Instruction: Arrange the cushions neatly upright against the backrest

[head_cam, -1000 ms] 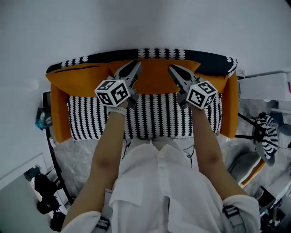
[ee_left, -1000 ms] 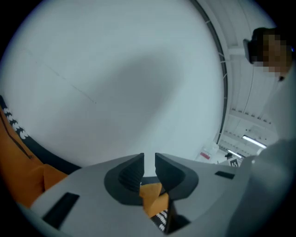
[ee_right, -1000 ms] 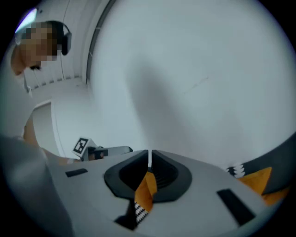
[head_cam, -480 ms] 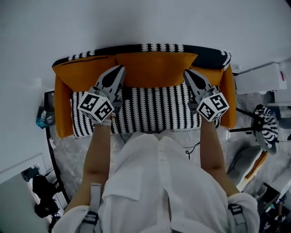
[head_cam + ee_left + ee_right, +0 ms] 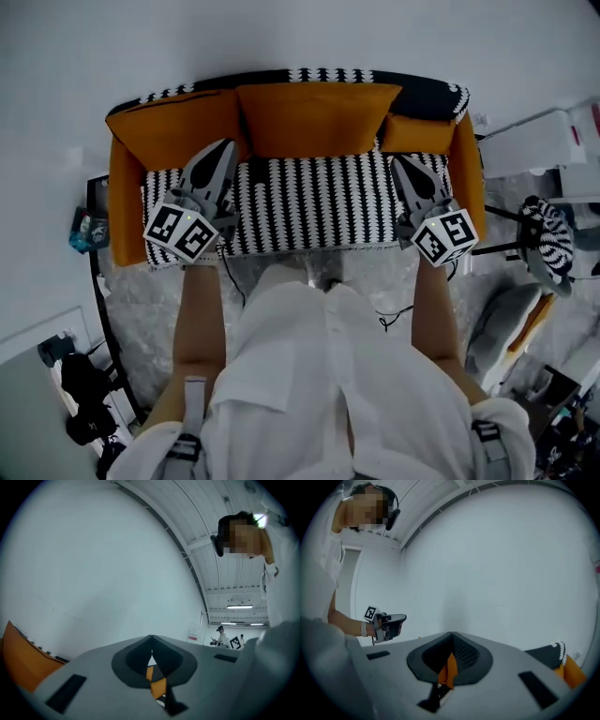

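Both tools off the cushions now. A second ago they were up at the middle cushion [image 5: 314, 117], one at each lower corner. Since then they have backed away from the backrest [image 5: 328, 77] and spread apart. They now hang over the front half of the striped seat [image 5: 309, 211].

- Left tool [image 5: 225, 148]: jaws together, nothing between them. Its own view shows only a sliver of orange and stripe past the closed tips. It is near the left end of the seat.
- Right tool [image 5: 398, 164]: jaws together, empty, near the right end of the seat.

Cushions, all orange, all on the sofa [image 5: 127, 216] along the back:
- Middle cushion stands against the backrest, top edge roughly level with it, centred.
- Left cushion [image 5: 173, 127] also at the back, touching the middle one. It looks skewed from the head view, outer corner out over the sofa's left arm.
- Right cushion [image 5: 417, 133] shows smaller and lower, wedged between the middle cushion and the right arm. Cannot tell whether it stands upright.

Reading: middle cushion looks placed and released. The outward spread suggests the side cushions come next. Left likely needs squaring up, right likely needs lifting.
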Demonstrator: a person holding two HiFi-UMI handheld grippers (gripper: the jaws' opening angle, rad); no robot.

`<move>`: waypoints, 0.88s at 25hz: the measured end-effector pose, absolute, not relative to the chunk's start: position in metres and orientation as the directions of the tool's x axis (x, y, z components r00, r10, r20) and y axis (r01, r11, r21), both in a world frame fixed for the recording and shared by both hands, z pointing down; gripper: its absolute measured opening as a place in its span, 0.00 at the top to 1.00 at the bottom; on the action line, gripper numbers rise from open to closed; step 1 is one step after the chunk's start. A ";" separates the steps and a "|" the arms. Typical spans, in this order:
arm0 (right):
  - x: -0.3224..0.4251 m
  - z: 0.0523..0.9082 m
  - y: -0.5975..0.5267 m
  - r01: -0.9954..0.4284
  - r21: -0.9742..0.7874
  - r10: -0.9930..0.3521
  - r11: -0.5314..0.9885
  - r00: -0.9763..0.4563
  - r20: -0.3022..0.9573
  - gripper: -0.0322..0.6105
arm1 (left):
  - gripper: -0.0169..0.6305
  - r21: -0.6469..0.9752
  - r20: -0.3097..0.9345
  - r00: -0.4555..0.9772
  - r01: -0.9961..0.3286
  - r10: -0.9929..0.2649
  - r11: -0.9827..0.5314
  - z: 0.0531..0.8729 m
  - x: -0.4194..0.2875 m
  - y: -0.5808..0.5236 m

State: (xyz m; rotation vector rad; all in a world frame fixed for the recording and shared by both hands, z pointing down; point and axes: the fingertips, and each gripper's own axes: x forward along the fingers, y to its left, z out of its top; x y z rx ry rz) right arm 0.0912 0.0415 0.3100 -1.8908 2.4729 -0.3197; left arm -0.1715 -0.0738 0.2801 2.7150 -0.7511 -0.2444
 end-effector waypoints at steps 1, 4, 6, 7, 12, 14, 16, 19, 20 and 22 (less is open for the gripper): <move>0.092 0.305 0.050 -0.954 -0.172 -0.958 0.247 -0.267 0.103 0.94 | 0.95 0.337 -0.086 0.846 -0.473 -0.527 -0.814 0.276 -0.174 -0.062; 0.097 0.294 0.082 -0.948 -0.155 -0.951 0.279 -0.295 0.089 0.94 | 0.95 0.322 -0.083 0.834 -0.495 -0.545 -0.807 0.267 -0.180 -0.018; 0.105 0.286 0.104 -0.942 -0.129 -0.944 0.308 -0.320 0.081 0.94 | 0.95 0.312 -0.091 0.819 -0.517 -0.566 -0.797 0.260 -0.178 0.013; 0.111 0.280 0.117 -0.942 -0.116 -0.943 0.315 -0.324 0.070 0.94 | 0.95 0.306 -0.102 0.812 -0.524 -0.575 -0.794 0.255 -0.175 0.029; 0.123 0.262 0.201 -0.946 -0.091 -0.950 0.310 -0.313 0.020 0.94 | 0.95 0.274 -0.106 0.797 -0.552 -0.595 -0.788 0.249 -0.171 0.123; 0.123 0.260 0.233 -0.944 -0.085 -0.947 0.318 -0.321 0.018 0.94 | 0.95 0.259 -0.092 0.793 -0.564 -0.602 -0.784 0.250 -0.174 0.157; 0.122 0.262 0.263 -0.943 -0.078 -0.944 0.324 -0.328 0.033 0.94 | 0.95 0.254 -0.074 0.783 -0.584 -0.617 -0.771 0.252 -0.179 0.189; 0.123 0.265 0.301 -0.945 -0.069 -0.945 0.320 -0.323 0.056 0.94 | 0.95 0.255 -0.058 0.766 -0.609 -0.641 -0.751 0.251 -0.189 0.229; 0.123 0.265 0.311 -0.945 -0.071 -0.945 0.319 -0.323 0.058 0.94 | 0.95 0.252 -0.059 0.759 -0.617 -0.648 -0.745 0.250 -0.194 0.239; 0.120 0.265 0.325 -0.944 -0.077 -0.944 0.320 -0.324 0.055 0.94 | 0.95 0.246 -0.062 0.746 -0.633 -0.663 -0.734 0.248 -0.203 0.253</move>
